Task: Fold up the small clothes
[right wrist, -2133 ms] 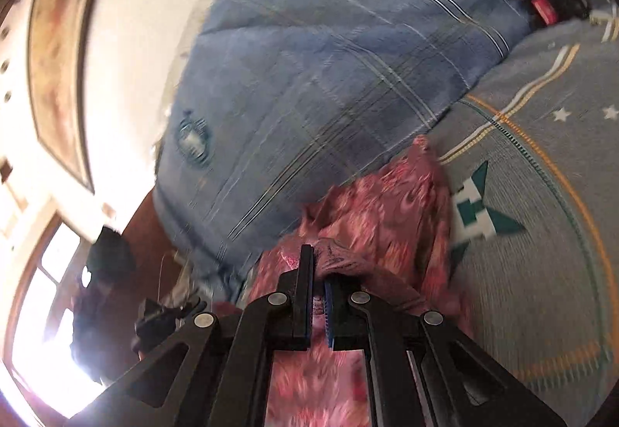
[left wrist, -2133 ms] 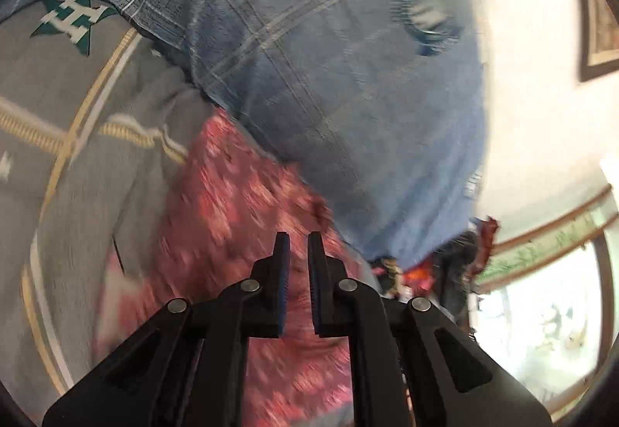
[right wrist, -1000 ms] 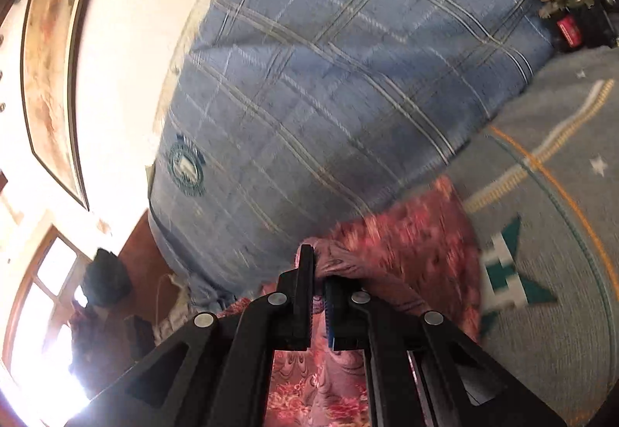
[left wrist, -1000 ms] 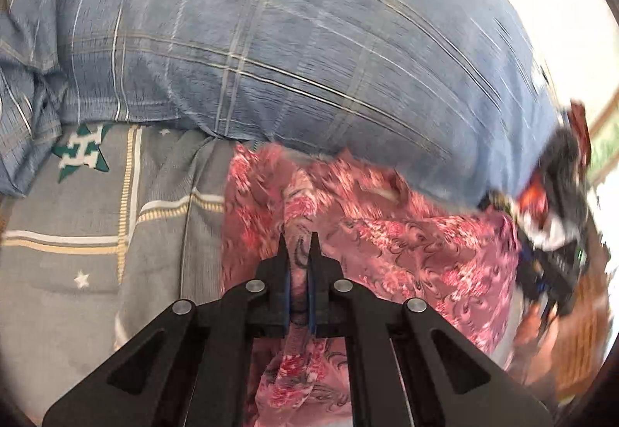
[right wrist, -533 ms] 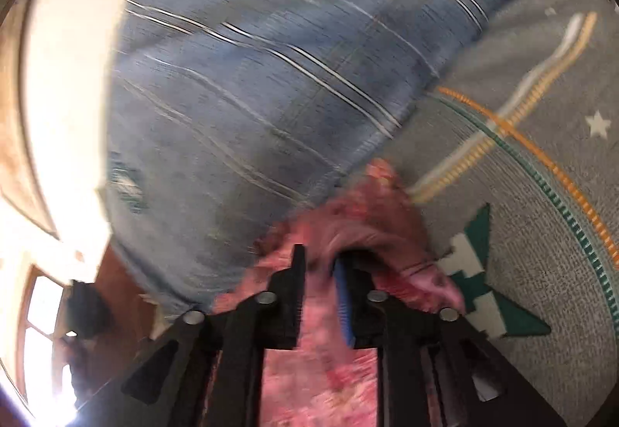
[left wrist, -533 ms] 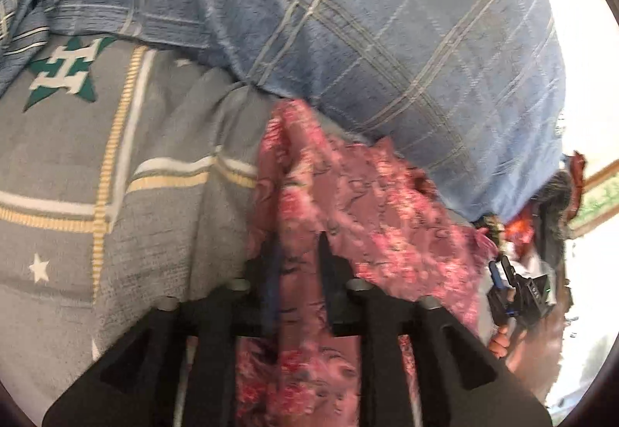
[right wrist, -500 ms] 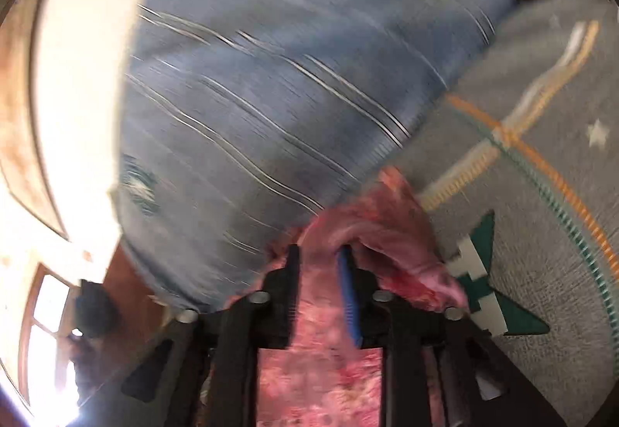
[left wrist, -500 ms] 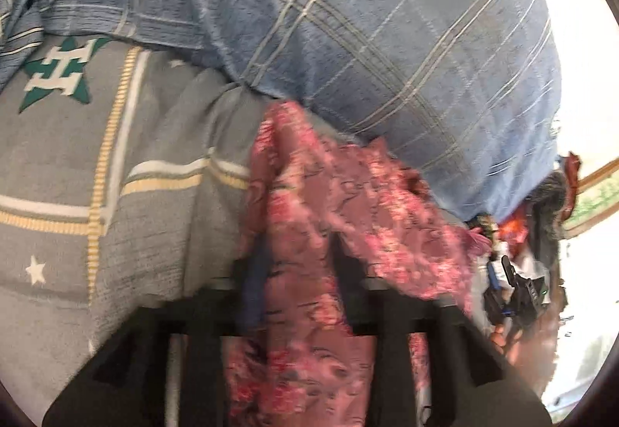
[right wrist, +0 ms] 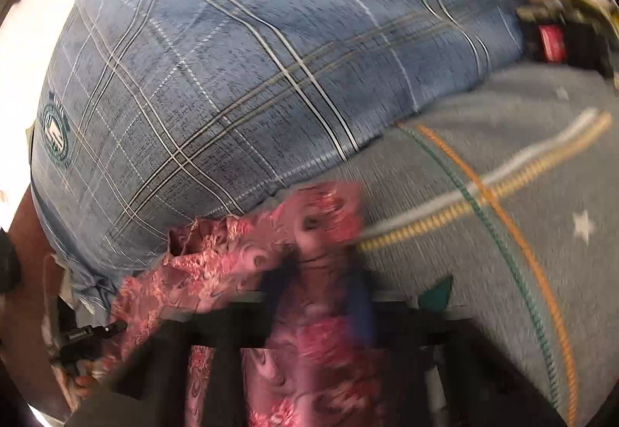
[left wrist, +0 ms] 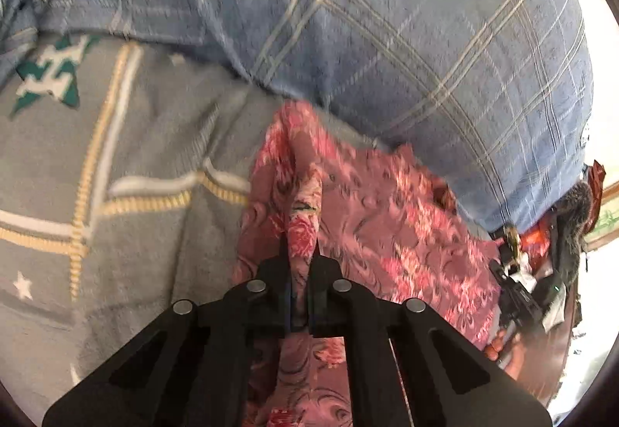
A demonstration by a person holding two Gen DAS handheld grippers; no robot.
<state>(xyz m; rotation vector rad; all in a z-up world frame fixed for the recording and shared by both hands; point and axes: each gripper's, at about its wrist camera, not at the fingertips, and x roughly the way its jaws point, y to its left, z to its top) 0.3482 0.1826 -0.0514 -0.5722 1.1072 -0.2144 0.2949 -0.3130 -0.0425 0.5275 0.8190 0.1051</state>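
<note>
A small pink floral garment (left wrist: 390, 225) lies on a grey bedspread (left wrist: 127, 249) just below a big blue plaid pillow (left wrist: 387, 32). My left gripper (left wrist: 300, 252) is shut on a raised fold of the garment near its left edge. In the right wrist view the garment (right wrist: 216, 268) spreads to the left, and my right gripper (right wrist: 317, 280) is blurred; its jaws stand apart with cloth lying between them.
The blue plaid pillow (right wrist: 240, 78) fills the far side. The grey bedspread (right wrist: 522, 233) with yellow stripes and green stars extends right. Dark clutter (left wrist: 541, 272) lies at the bed's edge, and more clutter (right wrist: 561, 28) lies at the far right.
My left gripper opened about half a second ago and has closed again on a fold of the garment. My right gripper has opened from its grip on the cloth and is moving.
</note>
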